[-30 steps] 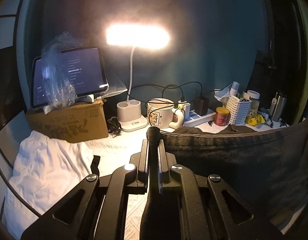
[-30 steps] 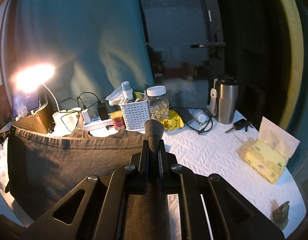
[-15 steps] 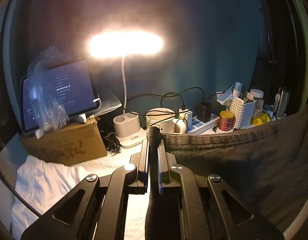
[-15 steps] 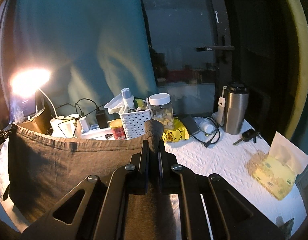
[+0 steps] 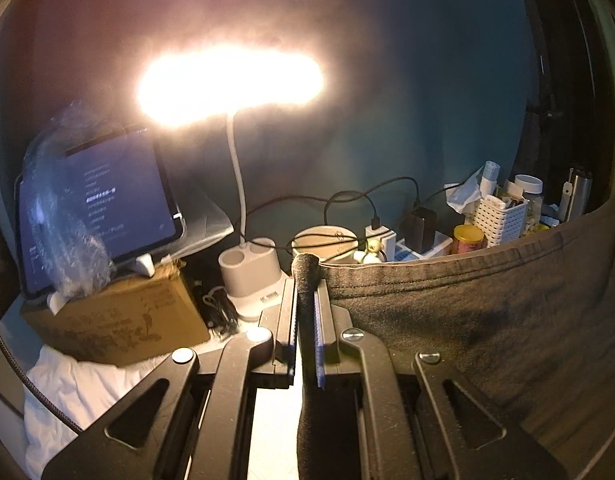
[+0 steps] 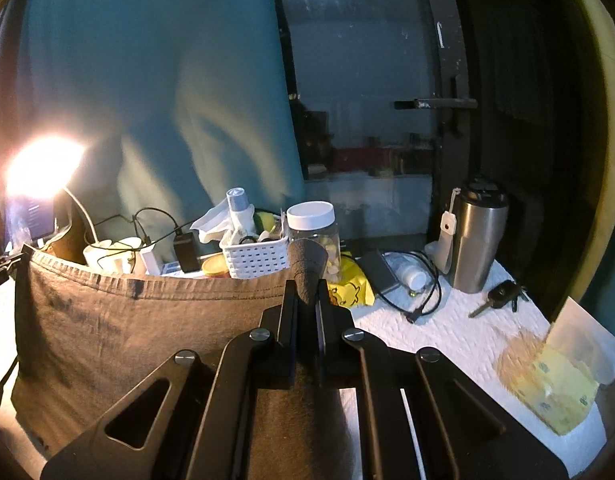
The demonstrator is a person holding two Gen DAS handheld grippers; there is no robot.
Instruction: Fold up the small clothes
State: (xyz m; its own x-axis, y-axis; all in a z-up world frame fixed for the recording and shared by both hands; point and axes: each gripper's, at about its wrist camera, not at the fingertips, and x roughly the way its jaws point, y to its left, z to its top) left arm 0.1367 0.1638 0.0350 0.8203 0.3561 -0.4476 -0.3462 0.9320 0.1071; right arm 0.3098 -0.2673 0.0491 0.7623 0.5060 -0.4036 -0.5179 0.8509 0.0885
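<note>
A dark grey garment (image 5: pixel 487 320) hangs stretched between my two grippers, its hemmed top edge running level above the table. My left gripper (image 5: pixel 305 280) is shut on one top corner, with a tuft of cloth poking out past the fingertips. In the right wrist view the same dark grey garment (image 6: pixel 127 328) spreads to the left. My right gripper (image 6: pixel 306 280) is shut on its other top corner. The cloth's lower part hangs out of sight below both views.
A lit desk lamp (image 5: pixel 231 80), a tablet (image 5: pixel 99 204) on a cardboard box (image 5: pixel 115 320), a mug (image 5: pixel 327 240), a power strip (image 5: pixel 411 246) and a white basket (image 6: pixel 255 256) line the back. A steel tumbler (image 6: pixel 477 240), keys (image 6: pixel 501 296) and a tissue pack (image 6: pixel 555 384) lie on the white tablecloth (image 6: pixel 447 332).
Both grippers have carried the stretched garment forward, toward the items at the back of the table. The cloth's top edge now covers more of those items. Both grips are unchanged.
</note>
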